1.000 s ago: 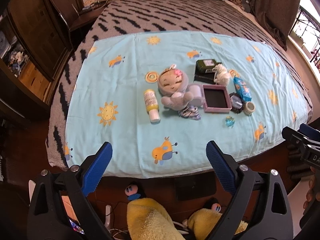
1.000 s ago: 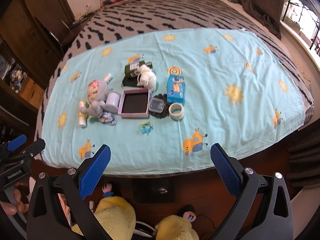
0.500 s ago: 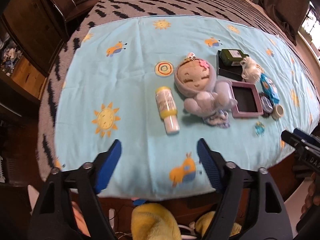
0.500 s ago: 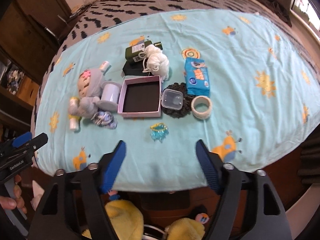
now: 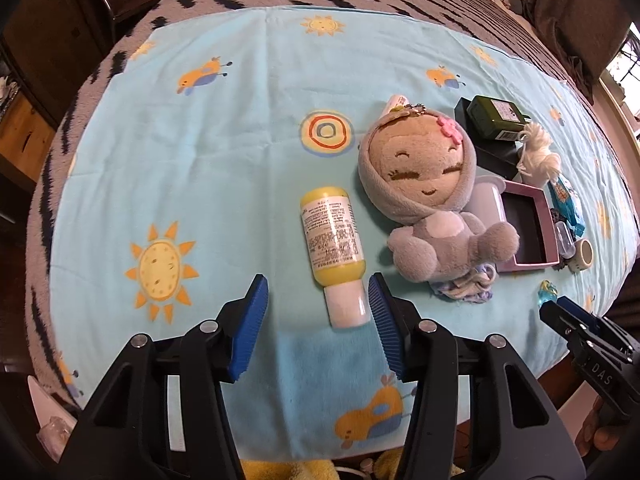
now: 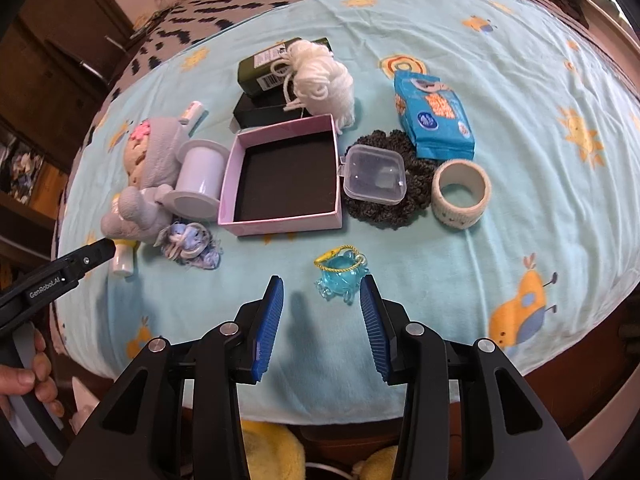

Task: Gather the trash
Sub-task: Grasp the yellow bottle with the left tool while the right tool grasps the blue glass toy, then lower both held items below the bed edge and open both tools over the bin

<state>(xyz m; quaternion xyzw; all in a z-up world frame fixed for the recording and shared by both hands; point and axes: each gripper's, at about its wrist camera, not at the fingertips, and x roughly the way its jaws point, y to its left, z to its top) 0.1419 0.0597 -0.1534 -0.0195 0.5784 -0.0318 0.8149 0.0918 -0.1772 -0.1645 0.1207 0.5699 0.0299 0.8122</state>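
My left gripper is open just short of a yellow bottle with a white cap lying on the light blue blanket; the cap end sits near the right blue pad. My right gripper is open, its pads either side of a small blue glass crab charm with a yellow cord. A crumpled blue-white scrap lies left of it; it also shows in the left wrist view.
A grey plush doll, pink open box, white cup, clear plastic case, dark scrunchie, tape roll, blue wipes pack, white yarn, green box lie on the blanket.
Both grippers have moved forward and down toward the blanket. The left one has closed in on the yellow bottle, the right one on the blue crab charm. Both stay open.
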